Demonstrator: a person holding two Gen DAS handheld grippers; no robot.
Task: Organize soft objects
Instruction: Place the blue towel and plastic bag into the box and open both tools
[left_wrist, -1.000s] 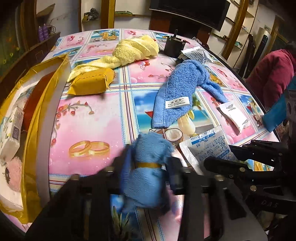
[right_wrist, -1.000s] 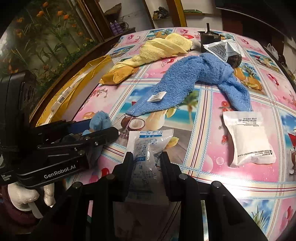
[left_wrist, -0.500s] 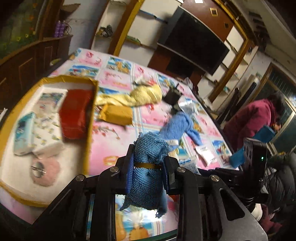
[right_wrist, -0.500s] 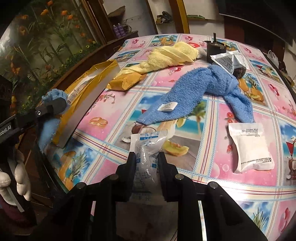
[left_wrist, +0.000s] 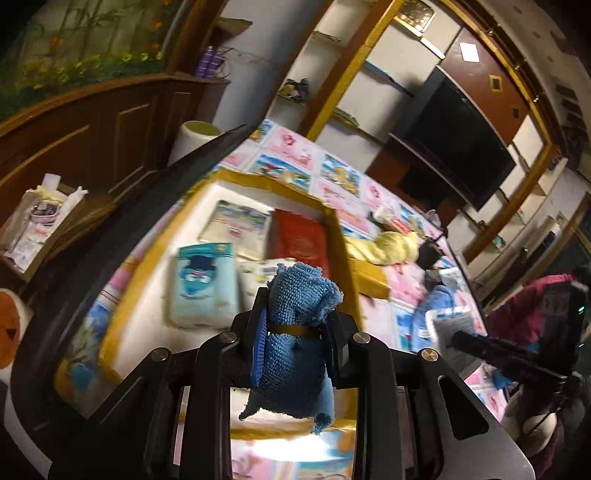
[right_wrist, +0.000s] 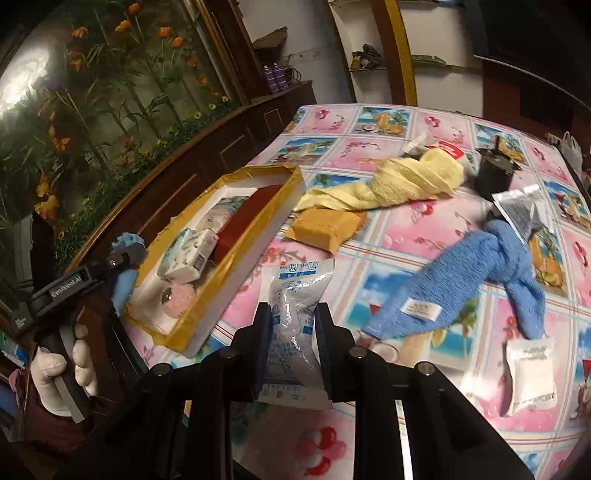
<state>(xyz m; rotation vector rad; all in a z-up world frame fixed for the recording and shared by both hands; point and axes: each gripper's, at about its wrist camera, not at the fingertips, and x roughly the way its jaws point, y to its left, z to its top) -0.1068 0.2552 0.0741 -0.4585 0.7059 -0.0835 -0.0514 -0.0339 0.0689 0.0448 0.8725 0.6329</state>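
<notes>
Far left, the left gripper (left_wrist: 297, 332) is clamped on a rolled blue microfibre cloth (left_wrist: 295, 332), a brown band round its middle, held in the air over the near end of the gold-edged tray (right_wrist: 284, 218). Inside that tray: a teal tissue pack (left_wrist: 203, 284), a red packet (left_wrist: 303, 240) towards the far end, and a pink round puff (right_wrist: 179, 297) at the near end. Moving right, a mustard-yellow packet (right_wrist: 327, 227) lies on the patterned tablecloth (right_wrist: 424, 229) just beside the tray, with a twisted yellow towel (right_wrist: 402, 184) behind it. Centre, the right gripper (right_wrist: 290, 332) is closed on a clear plastic pouch with blue print (right_wrist: 293, 317), held above the table's near edge. Further right, a blue towel with a white label (right_wrist: 472, 280) sprawls across the cloth, a silver foil bag (right_wrist: 521, 210) at its far end. A white sachet (right_wrist: 530, 373) lies flat at the far right.
</notes>
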